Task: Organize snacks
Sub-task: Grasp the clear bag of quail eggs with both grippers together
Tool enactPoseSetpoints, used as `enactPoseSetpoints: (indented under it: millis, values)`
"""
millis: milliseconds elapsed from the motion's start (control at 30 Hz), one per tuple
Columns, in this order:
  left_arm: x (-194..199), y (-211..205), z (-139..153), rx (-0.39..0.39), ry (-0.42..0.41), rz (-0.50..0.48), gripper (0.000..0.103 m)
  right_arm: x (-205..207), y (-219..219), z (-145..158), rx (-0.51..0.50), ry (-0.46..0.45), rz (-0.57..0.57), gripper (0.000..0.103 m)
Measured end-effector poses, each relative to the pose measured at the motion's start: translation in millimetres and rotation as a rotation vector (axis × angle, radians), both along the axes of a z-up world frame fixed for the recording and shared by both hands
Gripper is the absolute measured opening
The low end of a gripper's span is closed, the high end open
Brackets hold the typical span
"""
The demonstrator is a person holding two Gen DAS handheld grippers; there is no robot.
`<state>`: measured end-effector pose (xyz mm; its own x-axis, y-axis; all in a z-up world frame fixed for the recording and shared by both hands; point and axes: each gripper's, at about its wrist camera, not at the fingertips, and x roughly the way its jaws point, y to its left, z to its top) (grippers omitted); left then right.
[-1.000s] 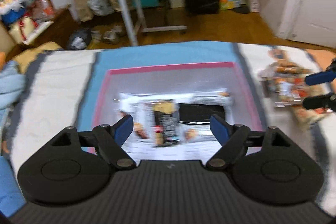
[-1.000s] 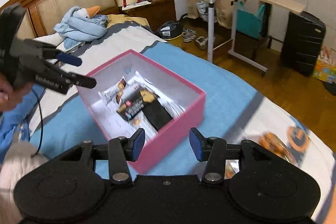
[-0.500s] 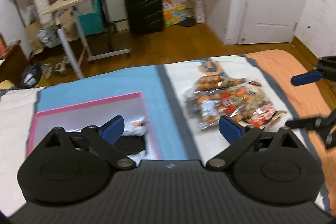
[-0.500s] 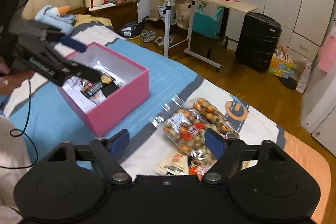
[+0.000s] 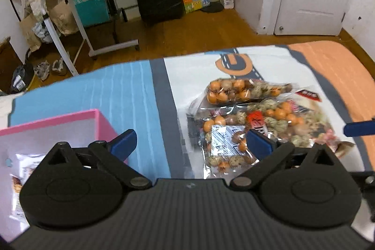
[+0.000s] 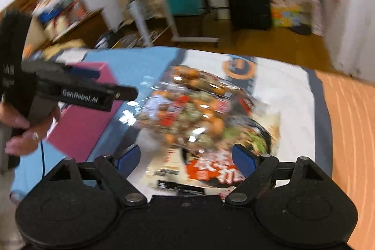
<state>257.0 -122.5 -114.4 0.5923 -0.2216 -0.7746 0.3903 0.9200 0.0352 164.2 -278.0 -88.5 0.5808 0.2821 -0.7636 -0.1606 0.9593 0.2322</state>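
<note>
— Both grippers have swung away from the pink box (image 5: 58,118) and over toward the heap of snack bags (image 5: 255,118) on the bed cover (image 5: 131,86); a second ago they hung above the box, now the box sits off at the left edge of the left wrist view.

— And the jaws?

— The left gripper (image 5: 192,142) has just been opening and now stands wide, with nothing pinched; the nearest clear bag lies beyond its right finger, not between the pads. The right gripper (image 6: 185,158) opened up inside that same second as well; it gapes over a red-and-white packet (image 6: 211,172), and I see no pad pressing on it.

— So how far along is the tidying, would you say?

— Partway, I'd judge; at least one white-wrapped packet (image 5: 21,170) already lies inside the box, while the heap beside the box is untouched and waits to go in.

— Count it for me.

— One box; two grippers; a person's hand (image 6: 25,130) round the left handle; in the heap, two clear bags of orange and speckled balls I can tell apart, the long one (image 5: 241,90) at the back and the bigger one (image 5: 260,123) in front; add the red-and-white packet near the right gripper, so three at least; the right view is too blurred to say whether more lie underneath. Inside the box only a corner shows, so I can't count what's in there.
</note>
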Motion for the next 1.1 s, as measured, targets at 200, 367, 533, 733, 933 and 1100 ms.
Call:
enactPoseSetpoints:
  millis: [200, 367, 533, 733, 933, 1100]
  values:
    - [23.3, 5.4, -29.1, -0.079, 0.11, 0.028, 0.099, 12.3, -18.7, -26.8, 0.064, -0.004, -0.058, 0.087]
    - [28.0, 5.0, -40.7, -0.196, 0.191, -0.016, 0.082, 23.8, -11.3, -41.6, 0.097, -0.023, -0.005, 0.086]
    - [28.8, 8.4, -46.0, -0.233, 0.165, 0.006, 0.079, 29.6, 10.0, -47.8, -0.033, -0.081, 0.083, 0.087]
    - [27.6, 10.9, -48.7, -0.253, 0.14, 0.017, 0.082, 34.2, 35.7, -57.4, -0.242, -0.119, 0.185, 0.093]
    - [25.9, 15.1, -50.9, -0.295, 0.17, 0.006, 0.08, 32.0, 47.4, -59.5, -0.3, -0.153, 0.211, 0.092]
    - [12.2, 0.8, -41.4, -0.272, 0.198, -0.058, 0.08, 21.4, 62.0, -58.7, -0.361, -0.19, 0.251, 0.089]
